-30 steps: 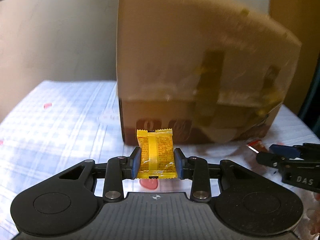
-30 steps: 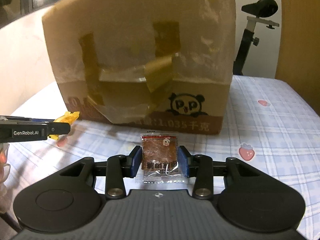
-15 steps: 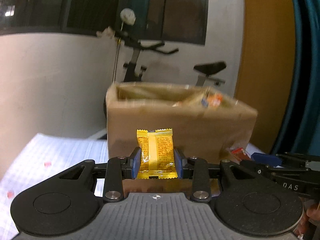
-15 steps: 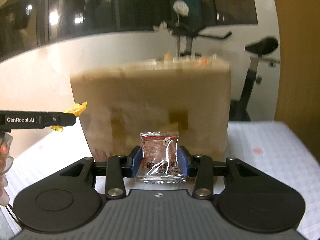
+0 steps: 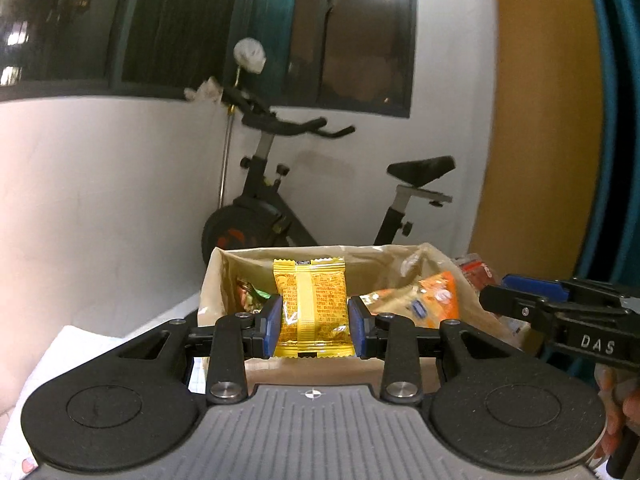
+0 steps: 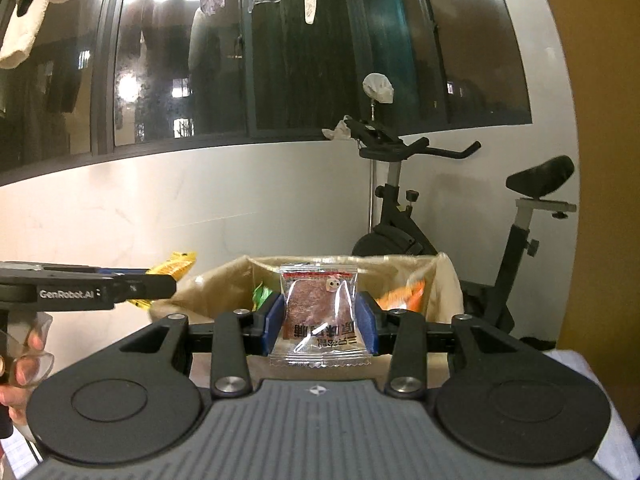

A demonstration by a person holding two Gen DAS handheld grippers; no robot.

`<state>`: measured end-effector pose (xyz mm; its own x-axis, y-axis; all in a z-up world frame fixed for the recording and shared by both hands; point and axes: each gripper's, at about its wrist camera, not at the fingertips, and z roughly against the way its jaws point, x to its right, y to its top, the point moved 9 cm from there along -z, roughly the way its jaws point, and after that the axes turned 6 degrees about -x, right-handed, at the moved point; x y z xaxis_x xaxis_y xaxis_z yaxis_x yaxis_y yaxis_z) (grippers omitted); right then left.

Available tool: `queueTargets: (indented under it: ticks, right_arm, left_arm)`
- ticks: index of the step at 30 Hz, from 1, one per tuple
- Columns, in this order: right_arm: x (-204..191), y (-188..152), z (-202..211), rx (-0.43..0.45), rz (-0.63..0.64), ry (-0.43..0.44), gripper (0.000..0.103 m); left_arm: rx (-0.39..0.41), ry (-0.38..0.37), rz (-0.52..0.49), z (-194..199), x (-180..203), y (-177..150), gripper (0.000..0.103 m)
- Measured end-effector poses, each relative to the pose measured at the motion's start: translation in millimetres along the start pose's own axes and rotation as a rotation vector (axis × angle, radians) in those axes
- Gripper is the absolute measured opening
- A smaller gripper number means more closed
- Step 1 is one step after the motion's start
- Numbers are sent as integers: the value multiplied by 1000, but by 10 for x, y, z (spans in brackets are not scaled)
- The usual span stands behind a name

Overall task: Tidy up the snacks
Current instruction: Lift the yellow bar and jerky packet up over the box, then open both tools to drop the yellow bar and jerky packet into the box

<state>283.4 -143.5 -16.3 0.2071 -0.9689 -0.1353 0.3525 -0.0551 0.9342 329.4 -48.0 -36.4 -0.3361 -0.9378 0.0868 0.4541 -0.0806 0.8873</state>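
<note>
Snacks are gripped before the open cardboard box (image 5: 404, 254): left tongs (image 5: 313, 330) clamp a yellow packet (image 5: 310, 306), right tongs (image 6: 322, 328) a clear-wrapped brown snack (image 6: 320, 312).

box (image 5: 304, 372) front: behind fingers (image 5: 273, 330) | box contents: mostly hidden

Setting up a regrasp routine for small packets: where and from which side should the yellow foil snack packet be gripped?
Across its flat middle, on the two long side edges, coming from the bottom seam. The yellow foil snack packet stands upright, crimped seams top and bottom, and the left gripper holds it that way, blue pads on either edge.
</note>
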Motion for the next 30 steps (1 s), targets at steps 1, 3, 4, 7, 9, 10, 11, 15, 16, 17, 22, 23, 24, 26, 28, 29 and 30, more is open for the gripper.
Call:
queueTargets:
  ticks: [1,3,4,7,9,10,11,15,16,17,22,23,24,26,28,29,30]
  right_arm:
    - [20,33,-71,-7,11,-12,42]
    - [75,70,-173,-22,27,-45,42]
    - [127,90,-234,-30,28,-69,42]
    - [311,78,-360,-72,-6,-127,42]
    - [403,29,-427,-105,-30,-157,42]
    - [416,-12,-440,-119,-29,-161,42]
    - [418,-48,-462,-133,-21,-163,42]
    - [453,-185,-520,-174,-15,-171,42]
    - [482,-216,-528,-180,-29,-175,42]
    - [511,-231,-536,-185,-44,-177,42]
    - [578,-283,-514,-192,-62,-176,43]
    - [577,-286,-514,-195,-59,-174,43]
    - [571,-293,-513,-198,-56,-173,43]
    - [557,-292,-520,-203,-55,-169,43]
    - [554,-291,-525,-210,-58,-163,45]
    - [553,-294,-523,-214,-60,-158,45]
    - [551,-294,-520,-216,-61,-156,45]
  left_arm:
    - [-8,7,5,-59,-16,27,37]
    - [-35,3,-14,-121,-35,28,37]
    - [-48,11,-25,-187,-21,30,37]
    - [-83,12,-53,-373,38,26,37]
    - [-111,11,-56,-456,58,-15,37]
    - [-125,13,-55,-497,67,-46,37]
    - [-135,15,-58,-527,80,-70,37]
    - [-171,29,-91,-618,113,-141,37]
    - [-175,33,-96,-623,113,-149,37]
    - [-176,36,-103,-625,116,-156,37]
    - [-192,59,-133,-658,133,-164,37]
    - [-197,63,-131,-672,136,-169,37]
    - [-202,66,-129,-676,130,-178,37]
    - [-207,70,-128,-673,128,-188,38]
    - [-214,76,-123,-664,112,-202,38]
    - [-217,79,-119,-663,108,-203,38]
    - [-220,82,-114,-658,97,-205,38]
